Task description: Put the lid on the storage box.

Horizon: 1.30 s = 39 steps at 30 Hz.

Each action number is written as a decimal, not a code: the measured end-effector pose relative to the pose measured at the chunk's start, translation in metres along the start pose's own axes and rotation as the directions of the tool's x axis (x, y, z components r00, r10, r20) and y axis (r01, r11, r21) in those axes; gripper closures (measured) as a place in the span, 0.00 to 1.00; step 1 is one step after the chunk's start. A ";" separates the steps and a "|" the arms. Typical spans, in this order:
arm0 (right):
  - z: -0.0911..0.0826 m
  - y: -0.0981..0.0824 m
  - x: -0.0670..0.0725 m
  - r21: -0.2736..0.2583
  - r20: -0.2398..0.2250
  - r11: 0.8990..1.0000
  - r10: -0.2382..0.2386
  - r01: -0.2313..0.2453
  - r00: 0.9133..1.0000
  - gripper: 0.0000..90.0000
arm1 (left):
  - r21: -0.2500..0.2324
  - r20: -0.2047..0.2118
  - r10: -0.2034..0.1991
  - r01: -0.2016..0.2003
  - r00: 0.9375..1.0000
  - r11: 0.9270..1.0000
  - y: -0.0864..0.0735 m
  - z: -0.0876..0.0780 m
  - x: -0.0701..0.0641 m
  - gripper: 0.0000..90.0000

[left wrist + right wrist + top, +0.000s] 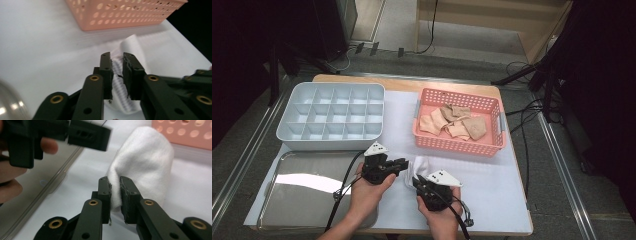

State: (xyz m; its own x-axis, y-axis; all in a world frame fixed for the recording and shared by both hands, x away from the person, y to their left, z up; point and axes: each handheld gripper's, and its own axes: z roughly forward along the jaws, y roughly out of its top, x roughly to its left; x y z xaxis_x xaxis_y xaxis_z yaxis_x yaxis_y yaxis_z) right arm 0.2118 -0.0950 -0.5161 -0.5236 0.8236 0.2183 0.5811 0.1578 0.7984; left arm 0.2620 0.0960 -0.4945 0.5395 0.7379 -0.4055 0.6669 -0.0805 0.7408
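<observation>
Lying on the white mat [492,190] just in front of the pink basket [459,142], the white sock [419,165] sits between both grippers. The right gripper [115,185] pinches a fold of it between narrow jaws, while the left gripper [117,62] has the sock's ribbed cuff between jaws set slightly apart. A metal tray [307,192] lies left of the hands, a grey divided box [332,116] behind it.
</observation>
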 end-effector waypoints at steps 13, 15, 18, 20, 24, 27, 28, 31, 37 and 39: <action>-0.025 0.005 0.003 -0.025 -0.019 0.999 0.028 -0.028 0.999 0.84 | 0.057 0.003 0.018 -0.019 1.000 0.998 0.000 0.019 -0.004 0.93; -0.032 0.007 0.002 -0.060 -0.013 0.997 0.046 -0.047 0.999 0.90 | 0.062 0.004 0.018 -0.018 1.000 0.998 -0.001 0.019 -0.004 0.93; -0.028 0.006 0.001 -0.078 0.000 0.996 0.051 -0.051 0.999 0.95 | 0.061 0.000 0.018 -0.018 1.000 0.998 -0.001 0.019 -0.004 0.93; -0.017 0.004 0.005 -0.052 -0.002 0.998 0.027 -0.027 1.000 0.95 | 0.061 -0.007 0.025 -0.025 1.000 0.998 -0.001 0.019 -0.004 0.92; 0.004 -0.004 0.011 0.008 0.021 1.000 -0.012 0.012 1.000 0.95 | 0.061 -0.027 0.025 -0.023 0.999 0.998 -0.001 0.020 0.001 0.90; 0.008 -0.006 0.012 0.016 0.027 1.000 -0.019 0.019 0.999 0.95 | 0.062 -0.031 0.016 -0.015 0.999 0.998 0.000 0.018 0.003 0.80; 0.009 -0.007 0.012 0.018 0.041 0.999 -0.032 0.031 0.999 0.96 | 0.055 -0.043 0.006 -0.004 0.999 0.998 -0.001 0.017 0.004 0.75; 0.011 -0.009 0.011 0.026 0.048 0.999 -0.026 0.025 0.999 0.96 | 0.054 -0.039 -0.021 0.023 0.999 0.998 -0.001 0.013 0.007 0.62; 0.016 -0.012 0.008 0.050 0.053 0.999 -0.014 0.012 0.999 0.95 | 0.082 -0.039 -0.056 0.059 0.998 0.995 -0.003 0.015 0.013 0.47; 0.015 -0.012 0.008 0.050 0.051 0.999 -0.007 0.004 0.999 0.94 | 0.092 -0.041 -0.062 0.065 0.997 0.994 -0.004 0.016 0.015 0.47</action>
State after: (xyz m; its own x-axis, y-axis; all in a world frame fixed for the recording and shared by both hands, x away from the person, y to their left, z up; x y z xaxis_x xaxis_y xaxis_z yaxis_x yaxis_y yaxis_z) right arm 0.2101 -0.0822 -0.5328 -0.4947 0.8494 0.1836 0.6094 0.1884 0.7702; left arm 0.2759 0.0965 -0.5126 0.4756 0.7685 -0.4280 0.7453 -0.0936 0.6602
